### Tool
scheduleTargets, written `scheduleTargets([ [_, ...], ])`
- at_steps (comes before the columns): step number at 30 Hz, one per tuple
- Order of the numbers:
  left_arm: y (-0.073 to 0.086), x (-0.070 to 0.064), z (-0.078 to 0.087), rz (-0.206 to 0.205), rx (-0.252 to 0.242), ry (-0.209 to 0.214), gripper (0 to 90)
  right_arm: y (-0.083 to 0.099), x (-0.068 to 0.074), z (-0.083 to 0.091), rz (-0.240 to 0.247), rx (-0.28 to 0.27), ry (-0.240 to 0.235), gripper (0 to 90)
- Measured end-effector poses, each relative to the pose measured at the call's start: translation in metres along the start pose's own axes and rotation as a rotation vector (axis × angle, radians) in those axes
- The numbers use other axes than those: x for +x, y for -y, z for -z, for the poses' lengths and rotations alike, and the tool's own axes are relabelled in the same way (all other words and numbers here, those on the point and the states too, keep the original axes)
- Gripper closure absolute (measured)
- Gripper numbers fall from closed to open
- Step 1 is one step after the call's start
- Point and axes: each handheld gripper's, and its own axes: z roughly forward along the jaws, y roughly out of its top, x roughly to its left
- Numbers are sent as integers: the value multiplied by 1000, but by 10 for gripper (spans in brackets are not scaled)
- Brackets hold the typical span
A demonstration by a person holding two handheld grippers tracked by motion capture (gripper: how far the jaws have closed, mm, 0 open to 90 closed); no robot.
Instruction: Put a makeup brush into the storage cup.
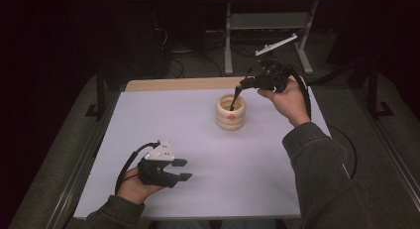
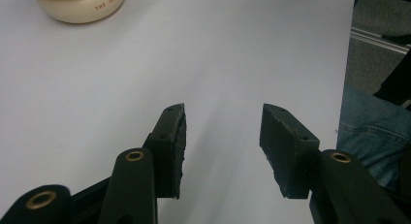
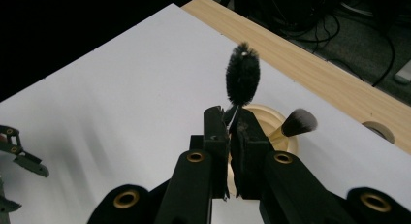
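High view: right tongs (image 1: 246, 82) clamped on a black bottle brush (image 3: 242, 78), its lower end inside the cream holder (image 1: 231, 112) near the surface's (image 1: 163, 120) far edge. Judged mid-task, since a second brush (image 3: 295, 123) sits in the holder; insertion or removal, cannot tell. Left tongs (image 1: 181, 169) idle, wide open and empty, near corner.

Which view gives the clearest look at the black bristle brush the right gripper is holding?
The right gripper view: the black bristle brush sticks up from the shut right gripper, its bristles sharp against the white table. In the high view it is a thin dark stroke at the cream pot. The left gripper view catches the pot's base.
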Motion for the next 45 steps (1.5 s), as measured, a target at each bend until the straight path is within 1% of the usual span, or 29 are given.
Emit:
scheduleTargets([
  [1, 0, 0, 0, 4, -1, 0, 519, 0, 0, -1, -13, 3, 8, 847],
  [4, 0, 0, 0, 2, -4, -1, 518, 0, -4, -4, -17, 2, 11, 847],
  [5, 0, 0, 0, 0, -4, -2, 518, 0, -4, -5, -32, 3, 19, 847],
  [7, 0, 0, 1, 3, -5, -1, 518, 0, -7, -8, -40, -1, 28, 847],
  [8, 0, 0, 1, 5, -4, -2, 519, 0, -7, -9, -55, 0, 31, 847],
  [14, 1, 0, 2, 11, -11, -1, 516, 0, -10, -16, -72, 0, 50, 847],
  [15, 1, 0, 2, 9, -12, -2, 516, 0, -10, -17, -69, 1, 55, 847],
  [16, 0, 0, 2, 6, -9, -4, 516, 0, -10, -18, -80, 0, 52, 847],
  [18, 0, 0, 3, 3, -6, -5, 514, 0, -11, -21, -86, -2, 59, 847],
  [20, 1, 0, 3, 10, -6, -7, 511, 1, -12, -23, -85, -1, 62, 847],
  [21, 1, 0, 3, 12, -8, -7, 506, 1, -12, -25, -93, -2, 68, 847],
  [23, 1, 0, 4, 17, -9, -7, 503, 2, -12, -27, -98, -3, 66, 847],
  [24, 1, 0, 4, 17, -11, -7, 502, 3, -13, -29, -96, -3, 72, 847],
  [29, 1, 0, 3, 27, -16, -7, 493, 9, -14, -37, -120, -9, 74, 847],
  [31, 1, 0, 3, 25, -14, -8, 490, 10, -14, -39, -123, -8, 74, 847],
  [32, 1, 0, 4, 25, -9, -10, 490, 12, -16, -41, -130, -14, 68, 847],
  [34, 1, 0, 4, 27, -11, -11, 488, 15, -17, -44, -153, -11, 74, 847],
  [39, 2, 0, 3, 25, -9, -10, 485, 17, -17, -49, -152, 3, 91, 847],
  [42, 2, 0, 3, 24, -11, -10, 484, 18, -18, -52, -155, 4, 90, 847],
  [43, 2, -1, 3, 37, -22, -9, 484, 18, -18, -53, -151, 7, 92, 847],
  [45, 1, 0, 3, 33, -20, -11, 484, 19, -18, -54, -155, 9, 92, 847],
])
